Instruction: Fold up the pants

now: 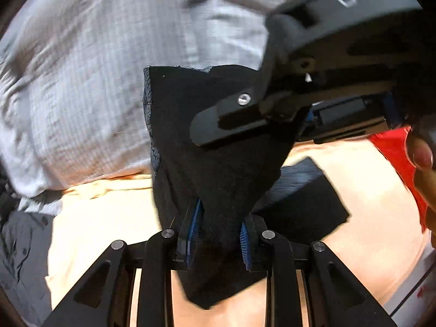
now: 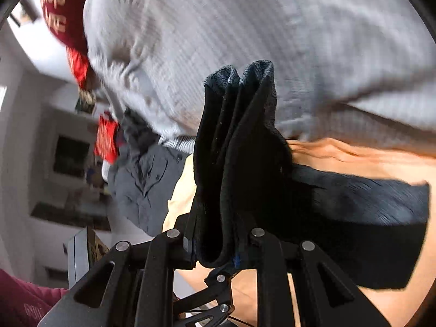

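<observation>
The black pants (image 1: 218,141) hang bunched above a cream surface (image 1: 109,218). My left gripper (image 1: 218,231) is shut on a thick fold of them between its blue pads (image 1: 194,226). My right gripper (image 2: 218,245) is shut on another bunched part of the pants (image 2: 239,147), whose edge stands up in pleats. The rest of the pants (image 2: 354,218) trails to the right over the cream surface. The right gripper's body (image 1: 313,62) shows in the left wrist view, close above the pants.
A large pale grey checked cloth (image 1: 95,68) (image 2: 272,41) fills the background. A dark grey garment (image 2: 141,179) lies at the left. Red cloth (image 1: 395,147) sits at the right edge beside a person's fingers (image 1: 421,152). Room shelves (image 2: 68,163) show far left.
</observation>
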